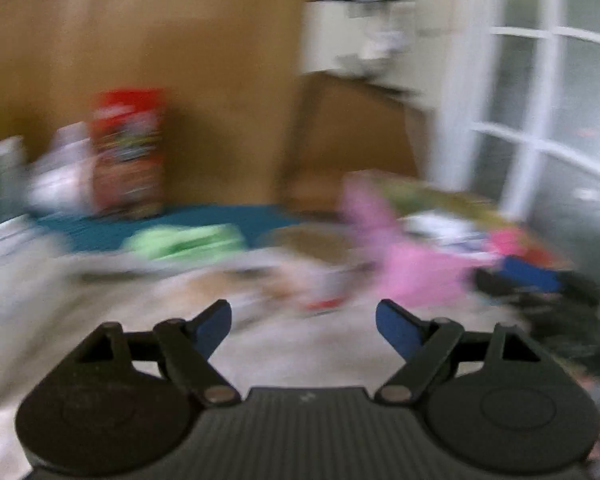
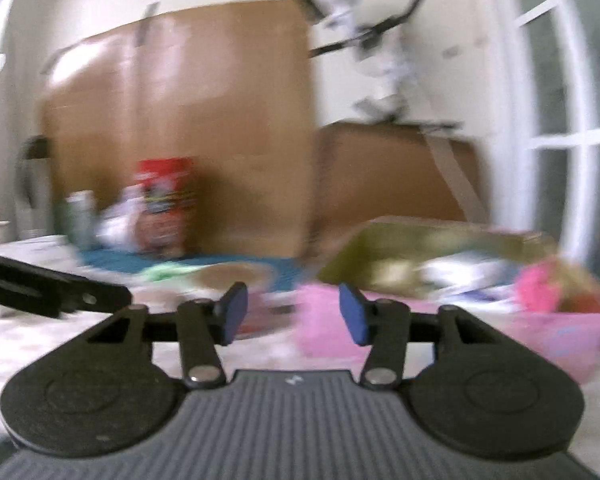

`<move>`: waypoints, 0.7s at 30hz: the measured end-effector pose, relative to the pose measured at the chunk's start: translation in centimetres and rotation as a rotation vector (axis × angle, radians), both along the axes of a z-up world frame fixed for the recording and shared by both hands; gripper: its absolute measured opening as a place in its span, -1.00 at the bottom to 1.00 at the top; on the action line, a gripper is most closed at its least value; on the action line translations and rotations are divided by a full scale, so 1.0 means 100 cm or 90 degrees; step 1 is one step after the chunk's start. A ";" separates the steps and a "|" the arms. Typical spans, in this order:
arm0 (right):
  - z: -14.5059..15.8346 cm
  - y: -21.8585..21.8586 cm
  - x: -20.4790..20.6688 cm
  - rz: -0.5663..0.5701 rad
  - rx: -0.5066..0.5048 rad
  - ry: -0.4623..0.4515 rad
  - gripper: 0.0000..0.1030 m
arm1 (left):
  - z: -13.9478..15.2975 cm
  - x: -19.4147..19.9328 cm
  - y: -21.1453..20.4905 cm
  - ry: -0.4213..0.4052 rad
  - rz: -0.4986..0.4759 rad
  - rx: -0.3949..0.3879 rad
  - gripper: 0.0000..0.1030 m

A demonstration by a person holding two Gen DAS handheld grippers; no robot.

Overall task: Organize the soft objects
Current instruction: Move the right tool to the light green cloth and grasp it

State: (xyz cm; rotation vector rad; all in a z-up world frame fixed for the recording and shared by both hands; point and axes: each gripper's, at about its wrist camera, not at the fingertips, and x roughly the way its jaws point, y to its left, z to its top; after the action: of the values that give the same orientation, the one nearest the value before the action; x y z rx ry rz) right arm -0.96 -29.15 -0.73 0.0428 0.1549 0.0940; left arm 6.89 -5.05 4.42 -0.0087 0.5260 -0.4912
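Note:
Both views are blurred by motion. My left gripper (image 1: 303, 322) is open and empty above a pale floor. Ahead of it lie soft things: a green one (image 1: 184, 242), a pink one (image 1: 412, 268) and a small mixed pile (image 1: 316, 284). My right gripper (image 2: 293, 312) is open and empty. Ahead and to its right stands a pink bin (image 2: 452, 332) with soft items inside, a bright pink one (image 2: 540, 284) among them. The green thing (image 2: 168, 272) shows further back. The left gripper's body (image 2: 48, 288) enters at the left edge.
Large cardboard boxes (image 2: 204, 120) stand at the back. A red box (image 1: 128, 152) and white bags (image 1: 56, 176) sit on a teal mat (image 1: 204, 220). A white-framed glass door (image 1: 540, 128) is at the right. A blue item (image 1: 532, 274) lies by dark things.

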 end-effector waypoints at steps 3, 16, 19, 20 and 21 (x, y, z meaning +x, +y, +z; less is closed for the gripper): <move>0.006 0.034 0.020 0.092 0.008 0.039 -0.04 | -0.014 0.015 0.043 -0.001 0.105 0.069 0.60; 0.028 0.145 0.252 0.088 0.008 0.315 0.42 | -0.033 0.029 0.098 -0.024 0.188 0.074 0.44; 0.015 0.147 0.292 0.024 0.032 0.383 0.55 | -0.032 0.027 0.102 -0.030 0.186 0.057 0.43; 0.009 0.148 0.302 0.015 0.036 0.408 0.55 | -0.032 0.028 0.103 -0.030 0.186 0.047 0.43; 0.004 0.149 0.308 0.008 0.040 0.424 0.56 | -0.032 0.028 0.106 -0.032 0.187 0.037 0.41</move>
State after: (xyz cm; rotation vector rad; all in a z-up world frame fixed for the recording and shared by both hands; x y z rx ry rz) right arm 29.83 -14.25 -0.36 0.1351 0.8183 0.0949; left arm 9.65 5.53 1.23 -0.0183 0.4802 -0.1895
